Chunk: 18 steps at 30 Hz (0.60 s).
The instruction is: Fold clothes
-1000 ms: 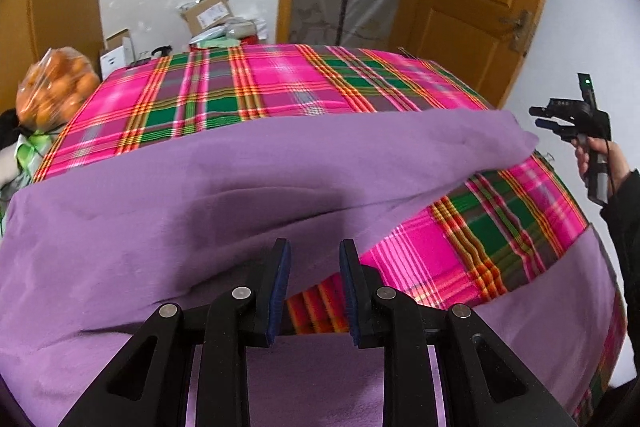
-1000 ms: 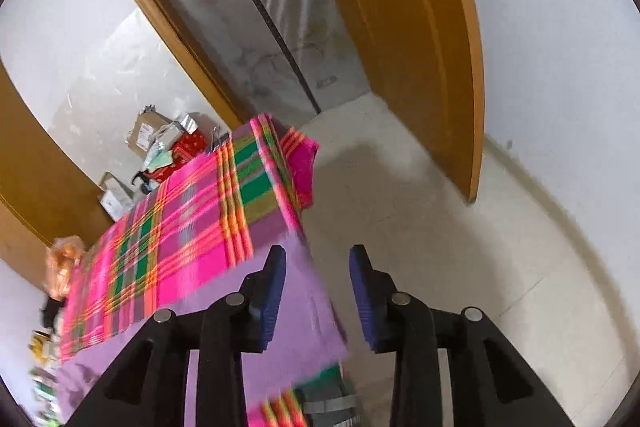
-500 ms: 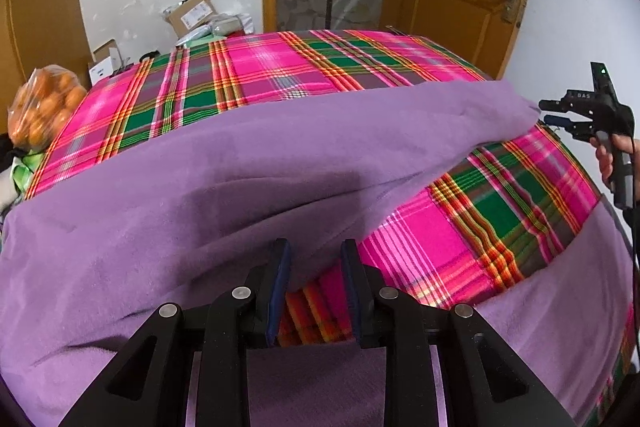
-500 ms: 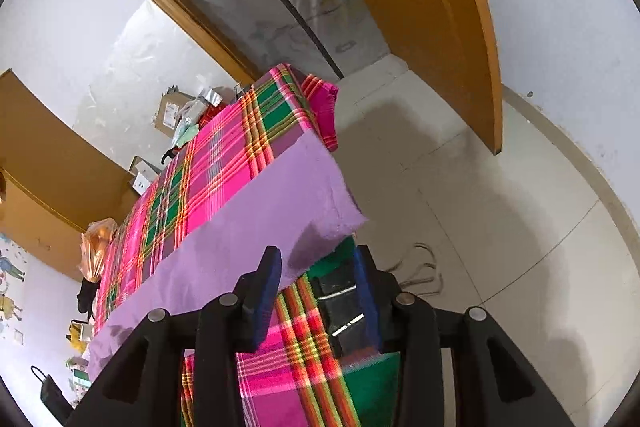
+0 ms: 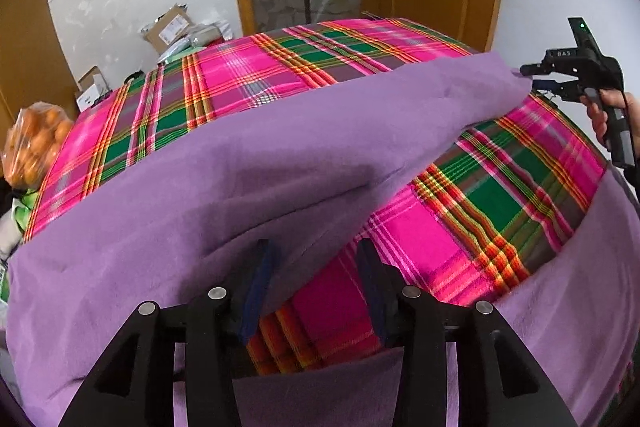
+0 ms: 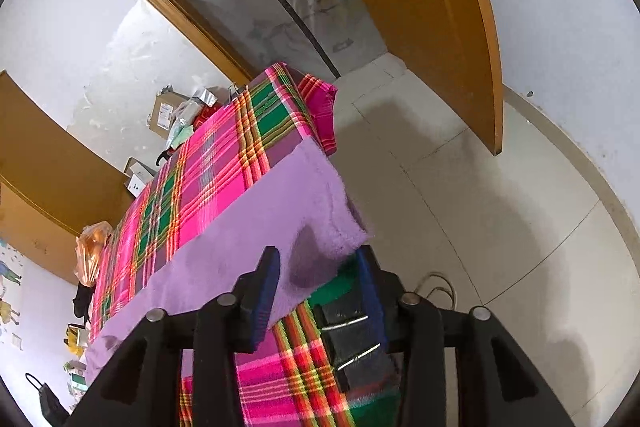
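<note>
The purple cloth [image 5: 240, 179] runs off the frame's bottom edge; box labels [image 5: 172, 27] seem unreadable.

Black gripper [image 5: 314, 283], blue-padded fingers [image 5: 256, 283], silver screws

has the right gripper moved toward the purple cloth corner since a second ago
Yes. In the left wrist view the right gripper closed in leftward from beside the plaid table, reaching the purple cloth corner.

A table covered by a pink, green and orange plaid cloth [image 5: 248, 79] carries everything. A purple garment [image 5: 224, 179] lies directly on it, spread across the near side just ahead of the tongs, one long fold crossing the plaid. Beyond the table's right edge is pale tiled floor [image 6: 500, 211].
</note>
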Motion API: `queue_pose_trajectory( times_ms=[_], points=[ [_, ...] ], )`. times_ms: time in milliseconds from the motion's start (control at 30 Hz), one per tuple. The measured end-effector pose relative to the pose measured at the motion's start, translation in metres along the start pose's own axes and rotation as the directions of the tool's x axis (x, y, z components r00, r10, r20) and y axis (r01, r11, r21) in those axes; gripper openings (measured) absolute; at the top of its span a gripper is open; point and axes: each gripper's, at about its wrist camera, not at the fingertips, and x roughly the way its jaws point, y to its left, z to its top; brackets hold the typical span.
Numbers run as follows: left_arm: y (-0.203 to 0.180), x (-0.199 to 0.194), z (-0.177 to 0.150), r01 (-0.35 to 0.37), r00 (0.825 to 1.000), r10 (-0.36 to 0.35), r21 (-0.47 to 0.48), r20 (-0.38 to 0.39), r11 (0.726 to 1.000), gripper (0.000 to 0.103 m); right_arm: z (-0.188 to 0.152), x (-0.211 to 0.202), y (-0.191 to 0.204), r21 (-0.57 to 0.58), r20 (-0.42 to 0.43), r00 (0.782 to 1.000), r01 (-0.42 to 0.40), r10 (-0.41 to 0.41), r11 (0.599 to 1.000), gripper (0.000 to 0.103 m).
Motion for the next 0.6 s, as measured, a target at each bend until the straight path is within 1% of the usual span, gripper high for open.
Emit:
queue_pose_trajectory(
  times_ms=[33,67,100,133,233,333,433,500,600],
  points=[
    [0.0,0.0,0.001,-0.003,1.0,0.003,-0.002,0.001,1.0,0.033,0.002,0.0,0.0,-0.001,0.007,1.0,0.003,-0.003,1.0,0.011],
    [0.001,0.0,0.001,-0.013,1.0,0.013,-0.001,0.003,1.0,0.016,0.004,-0.001,-0.001,-0.002,0.014,1.0,-0.002,0.003,1.0,0.007],
    [0.001,0.001,0.002,-0.03,1.0,0.03,0.001,0.005,1.0,0.01,0.006,-0.001,-0.001,-0.003,0.022,1.0,-0.008,0.008,1.0,0.007],
    [0.001,0.001,0.003,-0.039,0.999,0.039,0.001,0.007,0.999,0.007,0.008,-0.002,-0.001,-0.004,0.029,1.0,-0.013,0.013,1.0,0.006],
    [0.004,-0.005,0.004,-0.015,0.999,0.016,-0.013,0.034,1.0,0.005,0.014,-0.009,0.004,-0.015,0.062,0.997,-0.034,0.035,0.999,0.005],
    [0.008,-0.022,0.004,0.037,0.996,-0.035,-0.032,0.082,0.999,0.005,0.02,-0.023,0.012,-0.033,0.105,0.993,-0.059,0.062,0.998,0.005],
    [0.011,-0.042,0.001,0.098,0.988,-0.093,-0.036,0.126,0.994,0.005,0.024,-0.036,0.016,-0.041,0.13,0.988,-0.073,0.077,0.997,0.005],
    [0.012,-0.049,-0.004,0.141,0.982,-0.135,-0.037,0.13,0.989,0.005,0.022,-0.039,0.015,-0.037,0.13,0.989,-0.064,0.068,0.997,0.005],
    [0.011,-0.047,-0.01,0.191,0.977,-0.186,-0.04,0.107,0.981,0.005,0.016,-0.031,0.009,-0.028,0.075,0.997,0.006,-0.004,1.0,0.005]
  ],
)
